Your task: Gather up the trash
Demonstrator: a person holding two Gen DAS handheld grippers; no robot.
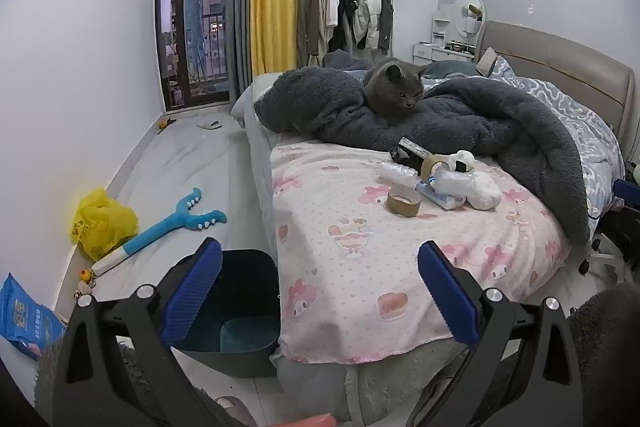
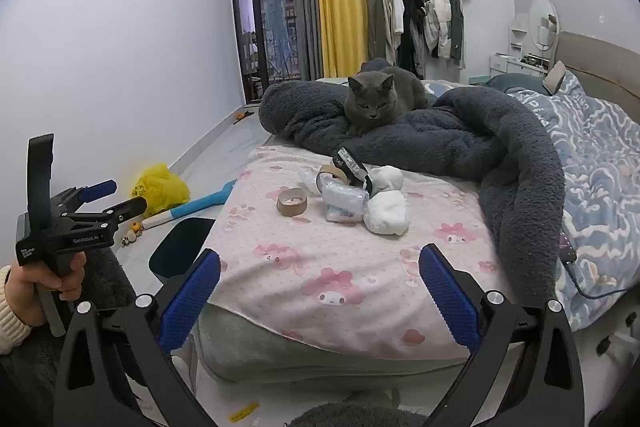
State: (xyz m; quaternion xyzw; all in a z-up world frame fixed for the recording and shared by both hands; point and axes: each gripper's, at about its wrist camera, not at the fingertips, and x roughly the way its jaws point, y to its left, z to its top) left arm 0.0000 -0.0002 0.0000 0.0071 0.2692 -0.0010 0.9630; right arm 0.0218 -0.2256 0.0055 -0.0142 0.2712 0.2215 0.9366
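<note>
A pile of trash lies on the pink blanket [image 1: 344,227] on the bed: an empty brown tape core [image 1: 403,200], a tape roll [image 1: 434,164], a black and white box [image 1: 410,151], clear plastic wrap [image 1: 396,173], a tissue pack [image 1: 440,197] and crumpled white paper [image 1: 484,191]. The pile also shows in the right wrist view, with the tape core [image 2: 292,201] and white paper [image 2: 387,213]. A dark bin [image 1: 236,307] stands on the floor beside the bed. My left gripper [image 1: 320,291] is open and empty above the bin and bed corner. My right gripper [image 2: 320,291] is open and empty, short of the pile.
A grey cat [image 2: 380,103] sits on a dark fleece blanket [image 2: 460,139] behind the pile. On the floor lie a yellow plastic bag [image 1: 102,221], a blue toy [image 1: 168,227] and a blue packet [image 1: 24,319]. The left gripper [image 2: 100,203] shows at left in the right view.
</note>
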